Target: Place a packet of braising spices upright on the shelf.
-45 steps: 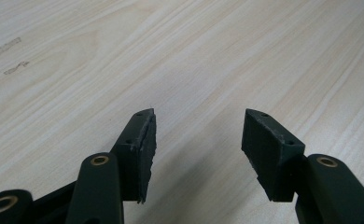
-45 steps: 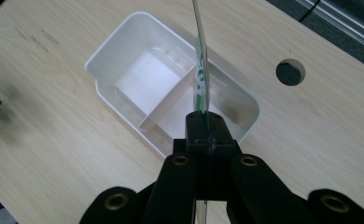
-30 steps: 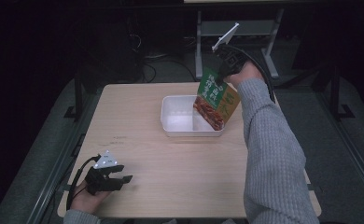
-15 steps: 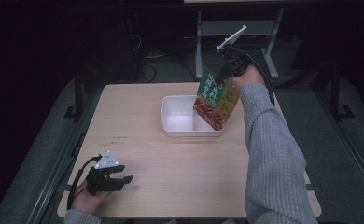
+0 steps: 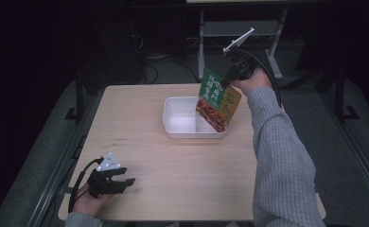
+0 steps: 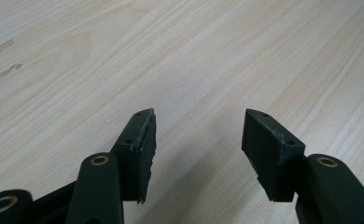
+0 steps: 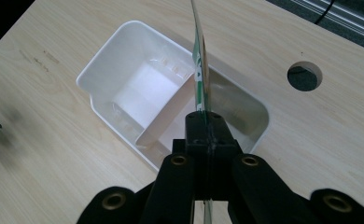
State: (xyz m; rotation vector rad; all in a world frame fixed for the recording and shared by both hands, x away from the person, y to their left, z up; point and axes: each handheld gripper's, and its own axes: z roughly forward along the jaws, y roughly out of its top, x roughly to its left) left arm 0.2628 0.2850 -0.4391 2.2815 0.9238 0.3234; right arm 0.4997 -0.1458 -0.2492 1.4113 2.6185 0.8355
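Two black jaws of the right gripper point(image 7: 203, 122) press together on the top edge of a green food pouch point(image 5: 218, 100), pinching it so it hangs tilted in the air, its lower end over the right part of a white divided tray point(image 5: 173, 118). That tray sits on the far half of the table point(image 5: 173, 189). Near the table's front left corner, the left gripper point(image 6: 198, 140) rests low with its jaws spread apart, nothing between them.
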